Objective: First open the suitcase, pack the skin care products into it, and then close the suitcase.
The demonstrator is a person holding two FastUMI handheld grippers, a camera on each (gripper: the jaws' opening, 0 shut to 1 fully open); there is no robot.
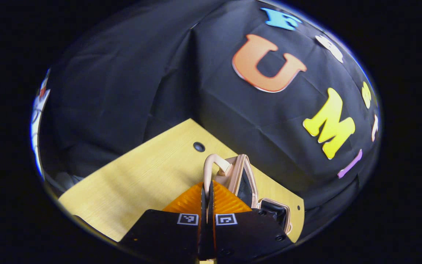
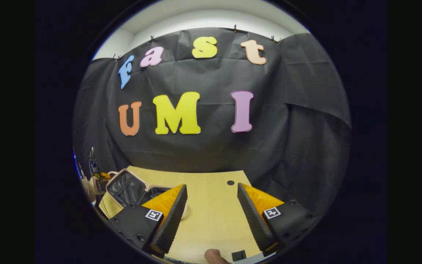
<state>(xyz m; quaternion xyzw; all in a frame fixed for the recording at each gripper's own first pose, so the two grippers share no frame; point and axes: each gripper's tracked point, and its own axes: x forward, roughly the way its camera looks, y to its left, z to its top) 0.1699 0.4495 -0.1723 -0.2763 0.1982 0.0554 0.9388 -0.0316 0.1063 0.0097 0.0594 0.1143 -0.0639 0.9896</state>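
Note:
In the left gripper view, my left gripper (image 1: 208,196) is shut on the beige loop handle (image 1: 213,165) of the suitcase lid (image 1: 245,176). The lid stands raised, showing its black lining. The suitcase's lower half (image 1: 278,212) lies just right of my fingers. In the right gripper view the suitcase (image 2: 126,189) sits open at the table's left end, lid tilted back and dark lining facing me. My right gripper (image 2: 213,214) hovers open over bare tabletop to the right of the case, with nothing between its fingers.
The yellow wooden table (image 2: 211,205) has a small dark hole (image 2: 230,182) near its far edge. Black cloth walls close in behind and beside it. A fingertip (image 2: 214,255) shows at the bottom edge. Clutter (image 2: 95,176) stands beyond the table's left end.

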